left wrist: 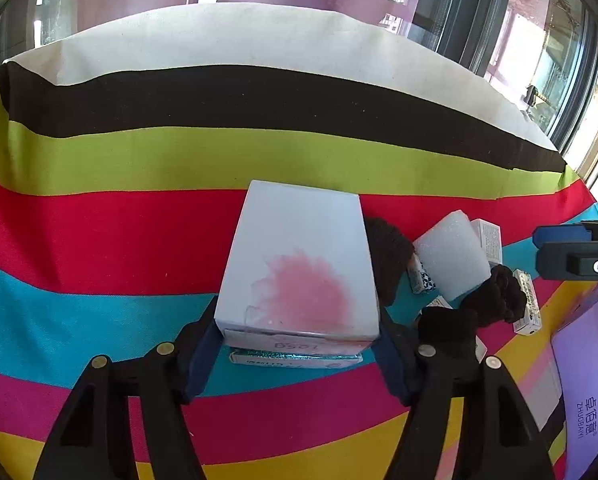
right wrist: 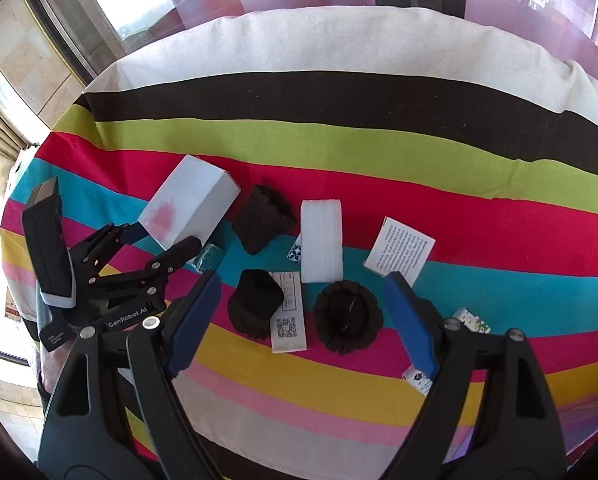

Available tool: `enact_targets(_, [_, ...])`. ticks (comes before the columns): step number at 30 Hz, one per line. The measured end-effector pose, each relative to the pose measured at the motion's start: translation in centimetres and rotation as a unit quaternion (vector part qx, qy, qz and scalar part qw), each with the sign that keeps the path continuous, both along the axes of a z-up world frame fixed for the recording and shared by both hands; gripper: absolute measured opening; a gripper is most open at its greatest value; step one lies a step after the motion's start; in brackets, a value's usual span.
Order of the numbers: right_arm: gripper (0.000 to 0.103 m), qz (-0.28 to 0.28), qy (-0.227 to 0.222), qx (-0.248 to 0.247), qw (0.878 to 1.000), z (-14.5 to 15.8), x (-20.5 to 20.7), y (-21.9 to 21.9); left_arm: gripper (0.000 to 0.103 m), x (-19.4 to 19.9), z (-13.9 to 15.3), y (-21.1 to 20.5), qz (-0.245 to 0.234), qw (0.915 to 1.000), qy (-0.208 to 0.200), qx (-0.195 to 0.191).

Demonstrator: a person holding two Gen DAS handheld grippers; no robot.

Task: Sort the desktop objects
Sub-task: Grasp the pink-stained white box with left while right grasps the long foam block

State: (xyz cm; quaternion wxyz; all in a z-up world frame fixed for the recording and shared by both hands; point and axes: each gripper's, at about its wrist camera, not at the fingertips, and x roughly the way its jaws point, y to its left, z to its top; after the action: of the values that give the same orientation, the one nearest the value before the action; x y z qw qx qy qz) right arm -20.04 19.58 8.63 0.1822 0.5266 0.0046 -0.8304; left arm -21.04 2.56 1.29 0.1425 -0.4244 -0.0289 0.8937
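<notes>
The left tool (left wrist: 297, 344) was pinching the white box (left wrist: 299, 264) at its near end, 1 blue pad on each side wall, and the box looked lifted and tilted off the striped surface (left wrist: 99, 240), near end low, far end up. Under that near end lay a flat teal glitter pack (left wrist: 295, 358) on the cloth; whether the box touched it was hard to tell. The box's long axis ran straight out along the left tool's fingers, away from the camera, pink stain on the top face.

The right tool (right wrist: 303, 324) stood spread wide, holding nothing, hovering over the middle of the clutter. Between its blue pads sat 2 dark knitted pieces: a black cap shape (right wrist: 255, 308) to the left and a round frilled one (right wrist: 347, 316) to the right, with a flat QR-code box (right wrist: 287, 312) lying between them, long axis pointing away. Just beyond came the white foam block (right wrist: 322, 240), also lengthwise away, then a third dark knit (right wrist: 261, 220) and a white printed box (right wrist: 399, 250) off to the right.

The call here: the box was already the left side's business, and its next placement likely turned on that long axis. The right tool was clearly nearer the knits and foam.
</notes>
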Motion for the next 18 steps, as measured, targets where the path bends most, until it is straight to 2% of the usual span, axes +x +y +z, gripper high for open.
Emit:
enact_targets(12, [0.084, 0.008, -0.023, 0.022, 0.999, -3.4, -3.5, -1.5, 0.068, 5.4, 1.7, -1.9, 0.013, 0.9992, 0.028, 0.026])
enact_targets(18, [0.075, 0.009, -0.034, 0.025, 0.999, -4.7, -4.8, -1.8, 0.068, 8.1, 2.7, -2.2, 0.014, 0.9986, 0.039, 0.034])
